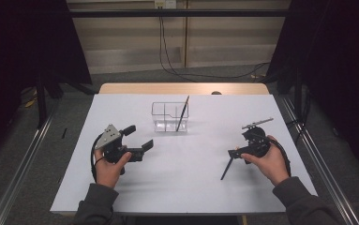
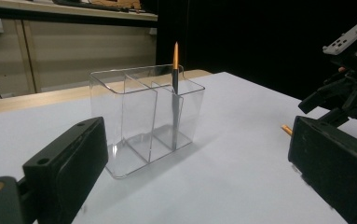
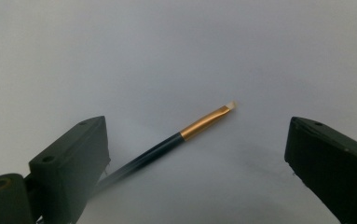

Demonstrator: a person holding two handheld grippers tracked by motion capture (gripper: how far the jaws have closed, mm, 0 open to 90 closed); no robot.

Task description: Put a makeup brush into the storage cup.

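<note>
Your right gripper [image 3: 195, 154] hangs low over the white table [image 1: 191, 187] with its jaws spread wide and nothing between them yet; the loose brush [image 3: 167, 142] lies flat on the sheet, its dark handle running under the left-hand jaw in the right gripper view and its gold ferrule and pale tip pointing up into the gap. In the high view the same brush [image 1: 227, 168] lies on the table just in front of your right hand, slanting down and away from the gripper [image 1: 245, 145]. Expect it to be very light, thin and stiff, with a smooth round handle that will likely roll or pivot if you pinch it off-centre. Take it on the dark handle just behind the ferrule, across its width, and leave the bristle tip alone, since that looks like the only delicate part. A thing this slim lying flat gives you little height to catch, so bring the jaws right down to the sheet before closing. Your left gripper [image 1: 137, 138] is also released, jaws apart and empty, facing the clear holder [image 2: 146, 116], which stands near the middle of the table with another brush [image 2: 175, 93] leaning upright in one compartment. That holder seems light and rigid, and may slide if you nudge it.
</note>
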